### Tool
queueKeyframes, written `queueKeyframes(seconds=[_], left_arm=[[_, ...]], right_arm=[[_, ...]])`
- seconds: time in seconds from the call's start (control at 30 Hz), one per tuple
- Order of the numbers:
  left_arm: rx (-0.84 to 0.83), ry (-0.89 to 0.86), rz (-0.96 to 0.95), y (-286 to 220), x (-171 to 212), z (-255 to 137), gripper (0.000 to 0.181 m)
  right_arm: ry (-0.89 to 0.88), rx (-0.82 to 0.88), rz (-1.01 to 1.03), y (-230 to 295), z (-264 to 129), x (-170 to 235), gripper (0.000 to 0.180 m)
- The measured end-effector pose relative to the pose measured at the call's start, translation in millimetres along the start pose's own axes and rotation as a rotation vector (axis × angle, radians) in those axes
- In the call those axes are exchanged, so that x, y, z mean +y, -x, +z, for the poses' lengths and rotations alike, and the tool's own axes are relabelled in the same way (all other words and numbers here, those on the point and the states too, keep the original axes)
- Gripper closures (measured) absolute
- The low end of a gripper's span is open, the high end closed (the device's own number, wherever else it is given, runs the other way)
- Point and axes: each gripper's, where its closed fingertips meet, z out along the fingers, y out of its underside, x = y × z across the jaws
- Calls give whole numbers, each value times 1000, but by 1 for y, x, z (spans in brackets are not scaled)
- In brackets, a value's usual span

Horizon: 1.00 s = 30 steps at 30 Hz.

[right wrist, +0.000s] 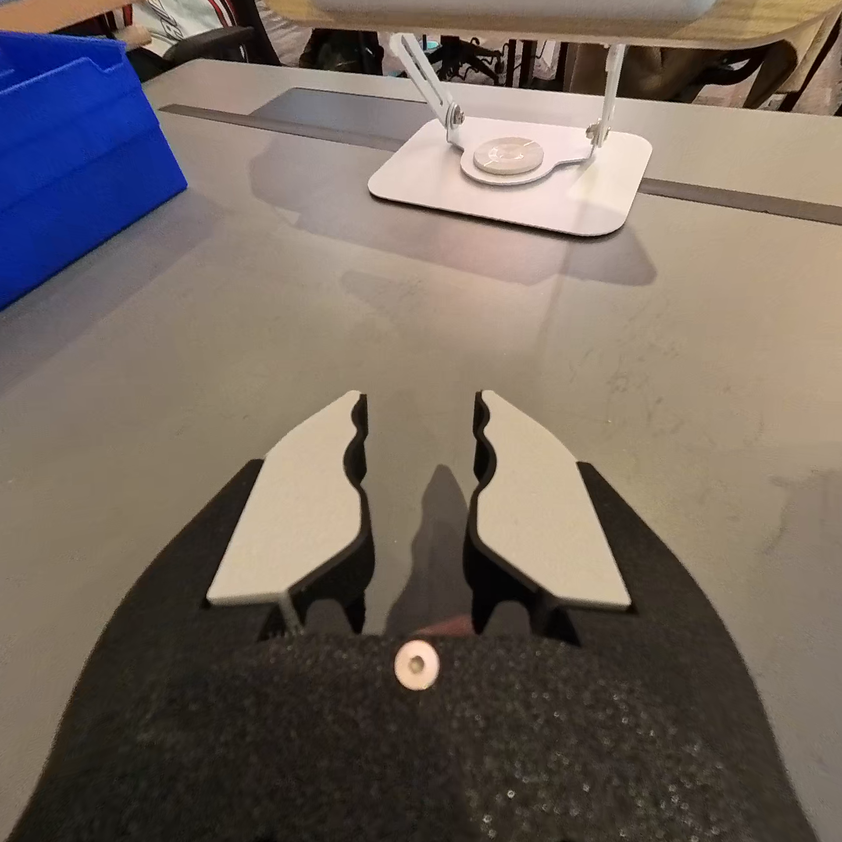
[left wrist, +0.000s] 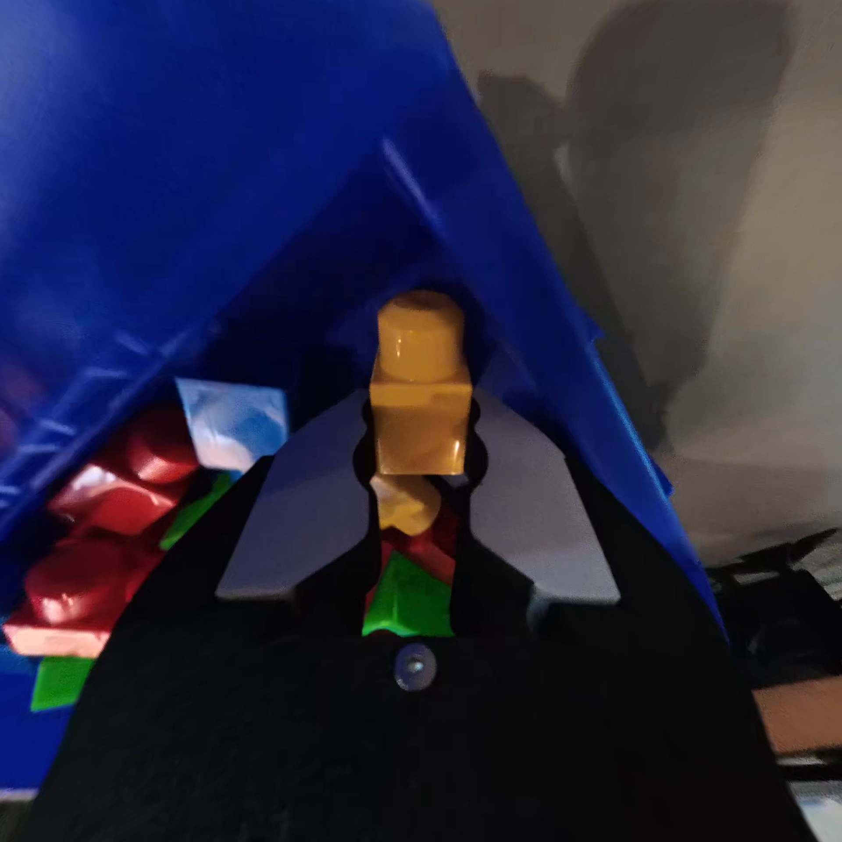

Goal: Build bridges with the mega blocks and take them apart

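My left gripper (left wrist: 420, 410) is shut on an orange-yellow one-stud block (left wrist: 419, 396), stud pointing away, held inside the corner of a blue bin (left wrist: 228, 182). Below it in the bin lie red blocks (left wrist: 114, 515), a light blue block (left wrist: 232, 423), green blocks (left wrist: 405, 597) and another yellow block (left wrist: 403, 505). The left wrist view is blurred. My right gripper (right wrist: 420, 401) is open and empty, low over the grey table (right wrist: 455, 319). The blue bin also shows in the right wrist view (right wrist: 77, 168), at the far left.
A silver stand with a flat base plate (right wrist: 510, 177) and two slanted arms stands on the table ahead of my right gripper, carrying a wooden board (right wrist: 546, 18). A dark strip (right wrist: 273, 118) runs across the table. Chairs and clutter lie beyond the table's far edge.
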Motion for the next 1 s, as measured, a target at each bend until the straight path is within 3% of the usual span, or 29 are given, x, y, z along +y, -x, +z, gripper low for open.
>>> queueKeyframes(seconds=[0.3, 0.53, 0.63, 0.73, 1.0], left_arm=[[-226, -140, -474, 27, 2, -102, 145], [-289, -302, -640, 110, -74, -153, 145], [-333, -375, -691, 153, -109, -153, 145], [-212, -406, -809, 180, -138, -131, 145], [77, -205, -985, 213, -184, -65, 145]], right_arm=[[17, 7, -38, 3, 2, 2, 136], [-9, -1, -62, 9, -2, 0, 136], [-36, -10, -53, 10, -6, -2, 137], [-58, -43, -25, 11, -11, -3, 139], [-55, -110, -19, 17, -31, 7, 137]])
